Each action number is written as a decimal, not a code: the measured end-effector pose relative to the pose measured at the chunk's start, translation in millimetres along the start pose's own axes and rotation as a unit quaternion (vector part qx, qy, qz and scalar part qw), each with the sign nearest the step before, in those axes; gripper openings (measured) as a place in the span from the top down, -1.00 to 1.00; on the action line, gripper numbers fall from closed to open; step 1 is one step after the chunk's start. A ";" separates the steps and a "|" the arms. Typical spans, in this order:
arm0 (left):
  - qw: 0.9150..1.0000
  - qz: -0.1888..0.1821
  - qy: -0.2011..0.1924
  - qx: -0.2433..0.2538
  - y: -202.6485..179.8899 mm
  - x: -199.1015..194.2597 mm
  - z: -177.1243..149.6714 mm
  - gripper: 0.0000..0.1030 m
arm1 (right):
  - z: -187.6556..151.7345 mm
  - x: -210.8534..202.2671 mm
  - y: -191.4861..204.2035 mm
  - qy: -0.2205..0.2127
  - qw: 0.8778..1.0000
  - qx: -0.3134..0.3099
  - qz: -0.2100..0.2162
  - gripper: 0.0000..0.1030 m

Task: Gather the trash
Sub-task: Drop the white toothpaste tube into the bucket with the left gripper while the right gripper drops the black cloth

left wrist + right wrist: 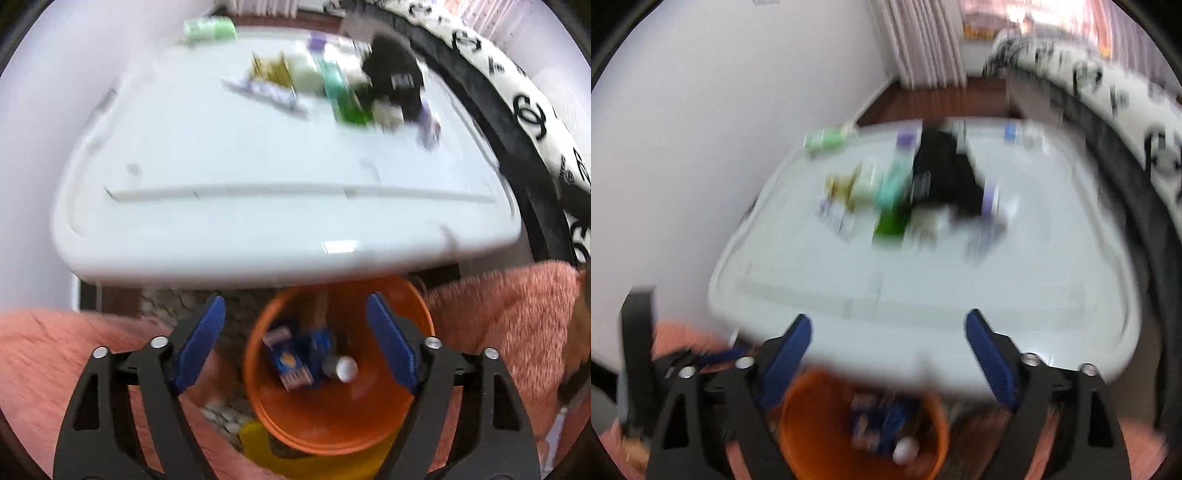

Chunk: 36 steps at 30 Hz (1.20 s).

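An orange bucket [369, 424] stands on the floor below the white table's [258, 206] near edge; it holds a blue carton [291, 358] and a small can [341, 367]. My left gripper [295, 317] is open and empty just above the bucket. A pile of trash lies at the table's far side: a gold wrapper [269, 70], a green packet [341, 96], a black item [393, 77], purple wrappers [428, 125]. My right gripper [888, 336] is open and empty over the table's near edge, above the bucket [812, 424]. The right wrist view is blurred; the trash pile [905, 192] shows there.
A green roll [208, 29] lies at the table's far left corner. A black-and-white patterned cushion [524, 110] runs along the right. Pink fuzzy fabric [517, 314] flanks the bucket on both sides. A yellow object [258, 439] lies under the bucket. A white wall [701, 147] stands at left.
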<state>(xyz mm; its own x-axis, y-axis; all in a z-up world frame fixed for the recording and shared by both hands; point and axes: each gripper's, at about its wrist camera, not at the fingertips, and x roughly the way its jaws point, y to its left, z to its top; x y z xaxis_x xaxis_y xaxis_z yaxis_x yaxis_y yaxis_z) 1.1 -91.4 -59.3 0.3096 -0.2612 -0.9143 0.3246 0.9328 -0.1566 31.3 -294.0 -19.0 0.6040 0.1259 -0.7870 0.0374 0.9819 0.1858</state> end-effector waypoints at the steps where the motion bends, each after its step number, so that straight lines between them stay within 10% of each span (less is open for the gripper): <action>1: 1.000 0.009 -0.013 0.001 0.9 -4.8 5.0 -0.54 | 11.5 1.6 -1.5 -0.013 1.000 -0.006 -0.008 -0.78; 10: 0.994 0.063 -0.092 -0.004 12.0 -27.8 44.6 -0.54 | 112.0 122.8 -25.1 0.012 0.995 0.000 -0.104 -0.75; 11: 0.994 0.063 -0.092 -0.006 14.4 -26.7 47.8 -0.54 | 114.9 132.2 -27.5 0.021 0.993 0.004 -0.118 -0.62; 14: 0.994 0.062 -0.089 -0.012 20.4 -23.6 54.9 -0.54 | 121.6 138.8 -32.0 0.033 0.993 0.003 -0.115 0.58; 16: 0.994 0.062 -0.090 -0.013 22.9 -21.4 57.9 -0.54 | 124.4 122.9 -39.6 0.023 0.996 0.033 -0.081 0.84; 28: 0.995 0.041 -0.091 -0.003 7.0 12.5 89.2 -0.54 | 81.3 -29.1 -57.5 -0.138 0.986 0.077 0.049 0.85; 36: 0.994 0.039 -0.039 -0.099 15.3 70.6 158.2 -0.54 | 53.8 -11.8 -68.8 -0.148 0.984 0.078 0.054 0.85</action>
<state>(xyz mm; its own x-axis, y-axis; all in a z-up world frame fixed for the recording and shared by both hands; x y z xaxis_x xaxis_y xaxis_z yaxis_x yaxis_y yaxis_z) 169.3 -134.8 -67.1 0.3976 -0.1978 -0.8960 0.1181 0.9794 -0.1638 64.4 -370.7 9.2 0.8159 0.1594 -0.5557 0.0672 0.9285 0.3651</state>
